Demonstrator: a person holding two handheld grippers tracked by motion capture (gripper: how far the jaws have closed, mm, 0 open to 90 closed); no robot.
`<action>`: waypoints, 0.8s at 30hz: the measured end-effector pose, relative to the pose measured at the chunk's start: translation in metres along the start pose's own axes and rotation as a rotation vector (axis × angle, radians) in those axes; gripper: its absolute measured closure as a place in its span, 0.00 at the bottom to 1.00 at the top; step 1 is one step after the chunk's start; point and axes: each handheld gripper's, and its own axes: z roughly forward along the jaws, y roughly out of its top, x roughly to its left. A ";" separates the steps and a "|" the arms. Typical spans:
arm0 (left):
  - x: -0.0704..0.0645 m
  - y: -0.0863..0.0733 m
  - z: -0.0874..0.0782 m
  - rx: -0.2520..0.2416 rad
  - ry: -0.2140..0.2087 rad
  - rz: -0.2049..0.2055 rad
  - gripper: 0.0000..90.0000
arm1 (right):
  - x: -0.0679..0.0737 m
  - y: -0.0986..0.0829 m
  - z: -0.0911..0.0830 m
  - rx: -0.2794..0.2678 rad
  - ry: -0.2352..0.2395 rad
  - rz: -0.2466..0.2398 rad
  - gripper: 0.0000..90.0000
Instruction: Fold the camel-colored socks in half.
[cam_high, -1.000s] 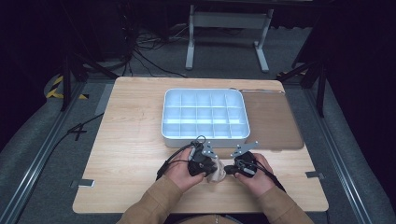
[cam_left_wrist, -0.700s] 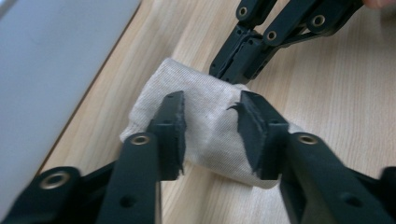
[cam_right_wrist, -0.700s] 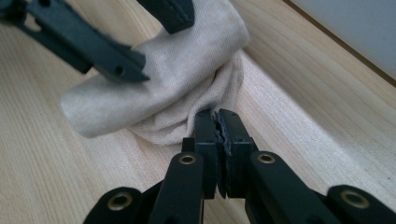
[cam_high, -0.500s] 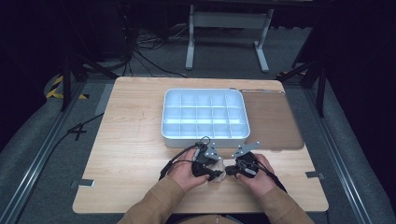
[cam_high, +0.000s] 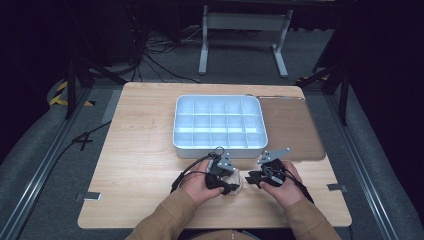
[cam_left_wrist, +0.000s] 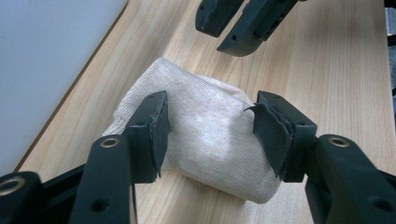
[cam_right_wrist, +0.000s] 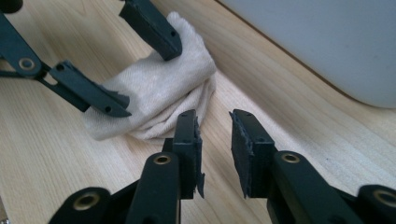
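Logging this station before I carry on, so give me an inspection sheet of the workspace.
Surface: wooden table, brown mat at right.
Job's things: folded beige cloth near the front edge; empty white divided tray behind it.
Clutter: nothing seen.
Grippers: left gripper open, fingers astride the cloth; right gripper open, empty, beside the cloth.
Cables: black leads from the grippers, more on the floor.
Surroundings: grey floor, metal stand.

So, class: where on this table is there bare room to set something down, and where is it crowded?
Free: the bare wood left of the compartment tray, out to the table's left edge, and the dark mat right of the tray. Crowded: the front strip, where the left gripper and right gripper flank the folded cloth.
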 end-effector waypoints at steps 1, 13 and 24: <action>0.000 0.000 0.000 0.001 0.000 0.001 0.50 | 0.000 0.001 -0.001 -0.004 0.004 0.011 0.79; -0.001 -0.006 -0.011 -0.020 -0.017 -0.039 0.40 | 0.004 0.009 -0.001 -0.066 0.021 0.032 0.67; -0.005 -0.005 -0.007 0.000 0.004 -0.015 0.38 | 0.017 0.020 0.011 -0.121 0.036 0.046 0.56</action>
